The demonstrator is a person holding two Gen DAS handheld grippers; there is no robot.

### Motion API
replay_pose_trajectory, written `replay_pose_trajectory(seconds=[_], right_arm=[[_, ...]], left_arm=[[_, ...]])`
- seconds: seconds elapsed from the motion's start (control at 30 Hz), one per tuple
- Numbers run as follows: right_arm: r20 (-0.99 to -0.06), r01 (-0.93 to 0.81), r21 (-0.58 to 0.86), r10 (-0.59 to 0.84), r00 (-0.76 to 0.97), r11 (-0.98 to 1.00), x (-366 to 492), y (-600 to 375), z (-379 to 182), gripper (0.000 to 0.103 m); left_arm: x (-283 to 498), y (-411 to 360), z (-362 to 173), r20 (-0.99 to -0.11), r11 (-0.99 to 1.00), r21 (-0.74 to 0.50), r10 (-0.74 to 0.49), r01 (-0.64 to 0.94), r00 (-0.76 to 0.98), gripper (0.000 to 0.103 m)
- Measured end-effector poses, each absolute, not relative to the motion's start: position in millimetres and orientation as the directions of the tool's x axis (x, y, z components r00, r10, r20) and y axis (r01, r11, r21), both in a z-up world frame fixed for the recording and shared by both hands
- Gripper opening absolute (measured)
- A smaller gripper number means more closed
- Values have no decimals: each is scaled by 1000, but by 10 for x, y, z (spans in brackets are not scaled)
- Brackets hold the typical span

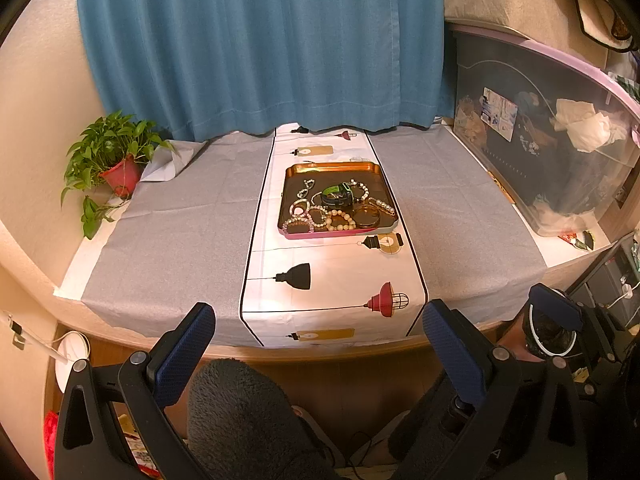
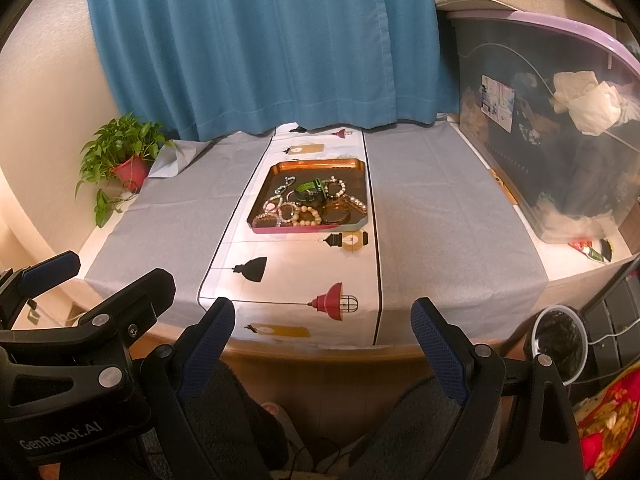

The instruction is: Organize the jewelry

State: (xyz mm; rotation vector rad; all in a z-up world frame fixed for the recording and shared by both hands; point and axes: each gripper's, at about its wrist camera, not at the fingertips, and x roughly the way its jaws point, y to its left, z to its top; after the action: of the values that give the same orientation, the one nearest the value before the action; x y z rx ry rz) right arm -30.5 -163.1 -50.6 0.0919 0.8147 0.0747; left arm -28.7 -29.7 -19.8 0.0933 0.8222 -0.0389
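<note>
Both grippers, left gripper (image 1: 318,344) and right gripper (image 2: 322,340), fingers wide, empty, short of desk (image 1: 168,216). Approach tray (image 1: 332,168); pinch one bracelet (image 1: 340,220), avoid tangles.

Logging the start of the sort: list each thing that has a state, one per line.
left gripper: open, empty, short of the table
right gripper: open, empty, short of the table
tray: flat on the runner, holding jewelry
bracelets: heaped, overlapping in the tray
storage bin: lid closed
curtain: drawn closed

Jewelry (image 1: 336,206) pieces tangled in tray (image 1: 332,168), too small to separate
</note>
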Motion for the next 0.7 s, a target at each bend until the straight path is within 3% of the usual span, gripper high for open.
replay_pose_trajectory(seconds=[0.7], right_arm=[[-723, -31, 111, 102, 684, 993, -311, -1638, -497, 90]], left_arm=[[-304, -326, -175, -728, 995, 63, -3, 72, 685, 103]])
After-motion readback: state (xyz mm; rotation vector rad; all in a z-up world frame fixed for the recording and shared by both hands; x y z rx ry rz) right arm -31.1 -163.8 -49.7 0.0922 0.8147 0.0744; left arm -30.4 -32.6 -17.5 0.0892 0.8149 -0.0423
